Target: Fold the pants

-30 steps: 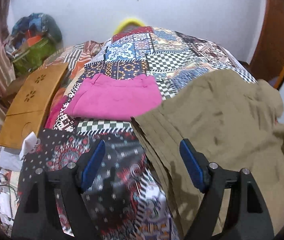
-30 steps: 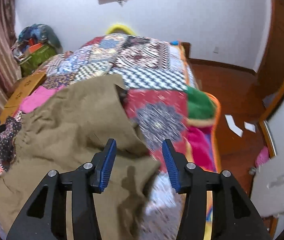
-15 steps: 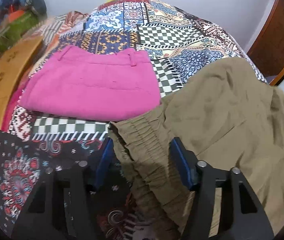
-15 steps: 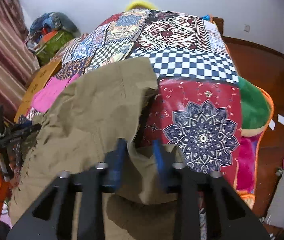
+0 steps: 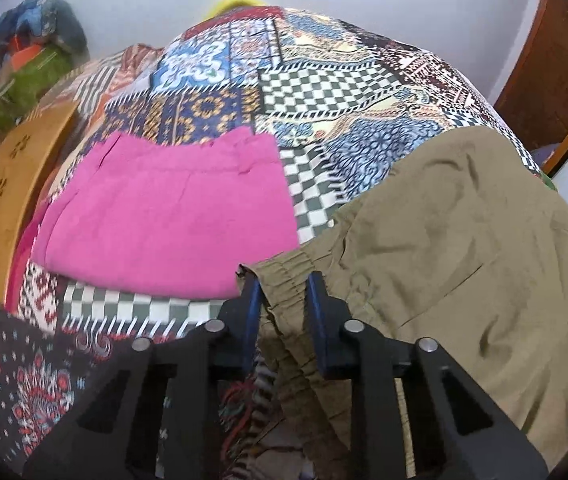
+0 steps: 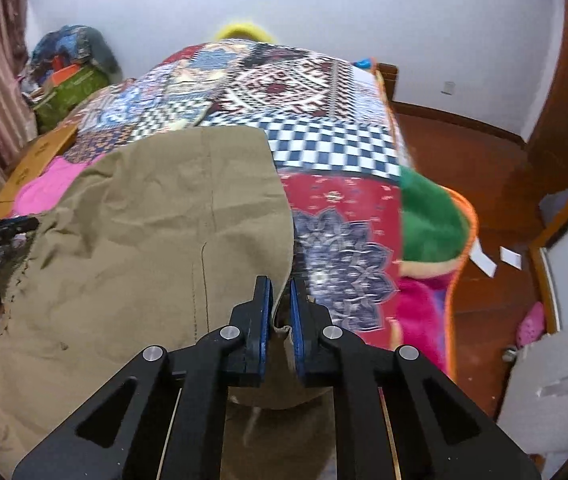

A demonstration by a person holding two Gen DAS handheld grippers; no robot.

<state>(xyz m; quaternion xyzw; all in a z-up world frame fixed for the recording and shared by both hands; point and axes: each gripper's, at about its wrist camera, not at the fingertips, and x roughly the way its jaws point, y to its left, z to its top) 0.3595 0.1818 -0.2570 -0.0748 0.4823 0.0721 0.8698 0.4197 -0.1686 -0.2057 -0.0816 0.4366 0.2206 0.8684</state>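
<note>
From the left wrist view, the left gripper (image 5: 282,286) has just been closing, and its blue pads now pinch the gathered elastic waistband of the olive-khaki cotton pants (image 5: 455,248), which lie crumpled on the patchwork quilt (image 5: 323,92) covering the bed. Just beside the waistband lies a folded magenta garment (image 5: 168,220) (flat, smooth, with belt loops), and a pale wooden board (image 5: 0,192) with flower cut-outs sits at the bed's edge.

From the right wrist view, the right gripper (image 6: 280,288) is nearly closed, with a thin fold of the pants' (image 6: 156,232) edge clamped between its pads. Only here do the red-brown floor (image 6: 479,184) and a green plush blanket (image 6: 431,216) show, and the left gripper (image 6: 2,226) appears as a small dark tool at the far waistband.
</note>
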